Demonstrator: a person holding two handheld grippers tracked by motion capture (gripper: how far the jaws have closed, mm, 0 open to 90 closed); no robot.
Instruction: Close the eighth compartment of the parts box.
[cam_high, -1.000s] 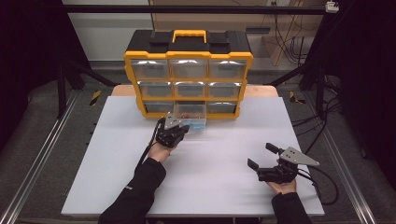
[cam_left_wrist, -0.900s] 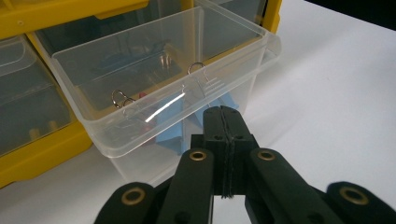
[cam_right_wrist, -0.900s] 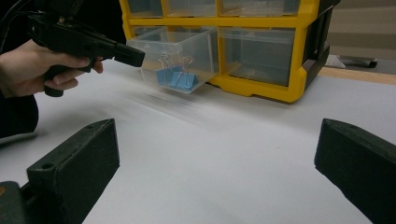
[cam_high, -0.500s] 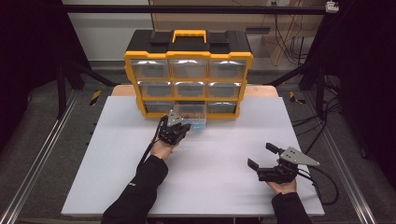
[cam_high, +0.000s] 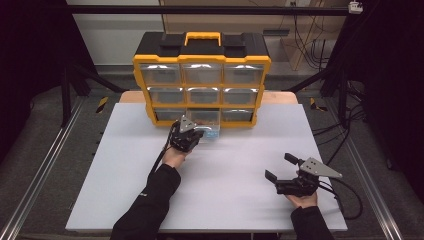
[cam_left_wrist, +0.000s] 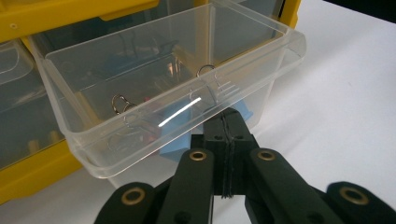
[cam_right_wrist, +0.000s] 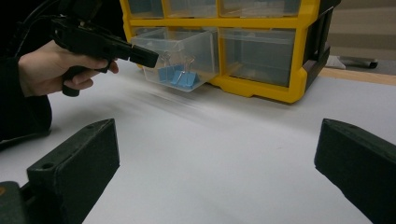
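No readable writing on yellow organiser (cam_high: 202, 60). Left tongs (cam_left_wrist: 224, 140) clenched, empty, tips at front wall of pulled-out clear drawer (cam_left_wrist: 163, 88), frame centre; blue binder clips (cam_right_wrist: 176, 75) inside. Right tongs (cam_high: 280, 167) released, resting lower right on tabletop (cam_high: 235, 190)

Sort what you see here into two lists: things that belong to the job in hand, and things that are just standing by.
In the job:
- left gripper, jaws shut, at the front of the drawer
- clear drawer, pulled partly out of the bottom row
- blue binder clips inside it

Standing by:
- right gripper, open, resting on the white table
- the other drawers of the yellow organiser, all pushed in
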